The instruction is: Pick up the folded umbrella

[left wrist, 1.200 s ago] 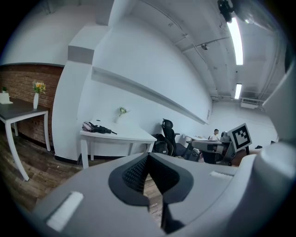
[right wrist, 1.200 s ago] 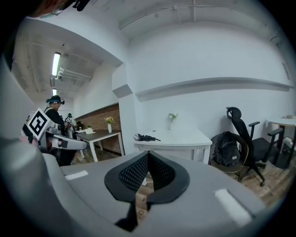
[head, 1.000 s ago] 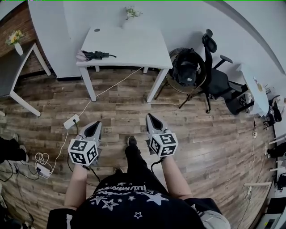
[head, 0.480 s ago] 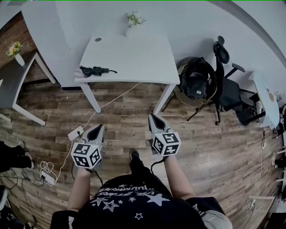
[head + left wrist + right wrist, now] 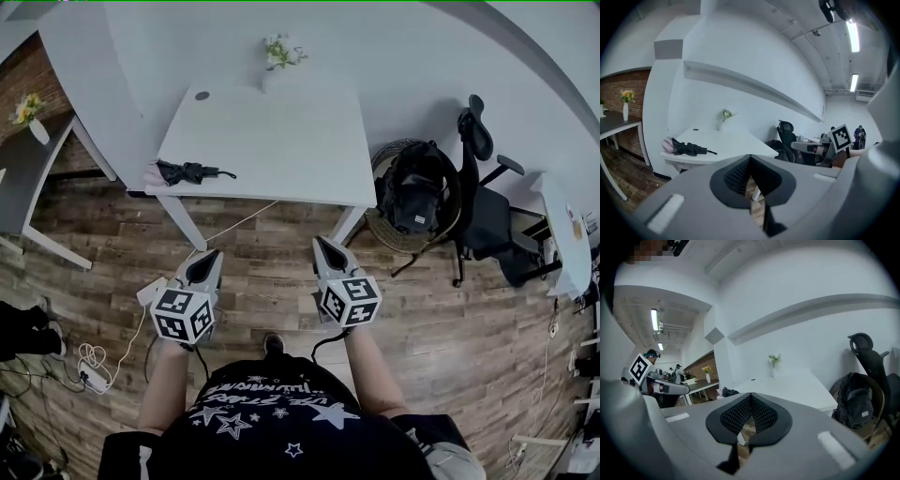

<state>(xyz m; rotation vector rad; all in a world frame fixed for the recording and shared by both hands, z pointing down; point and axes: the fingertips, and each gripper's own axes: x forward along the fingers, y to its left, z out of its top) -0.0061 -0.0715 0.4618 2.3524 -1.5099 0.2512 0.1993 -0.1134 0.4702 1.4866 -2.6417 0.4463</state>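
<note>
Black folded umbrella [image 5: 187,172] lying at the front left corner of the white table [image 5: 281,141], touching a pale pink cloth [image 5: 153,175] at the table's left edge. By the look of it, approach step only: left gripper [image 5: 207,258] and right gripper [image 5: 324,246] both short of the table's front edge, over wood floor [image 5: 272,277], well apart from the umbrella. Jaws of both closed, nothing between them. Next, probably: closing in on the table's left corner, opening one pair of jaws, lining up across the umbrella's bundled body.
</note>
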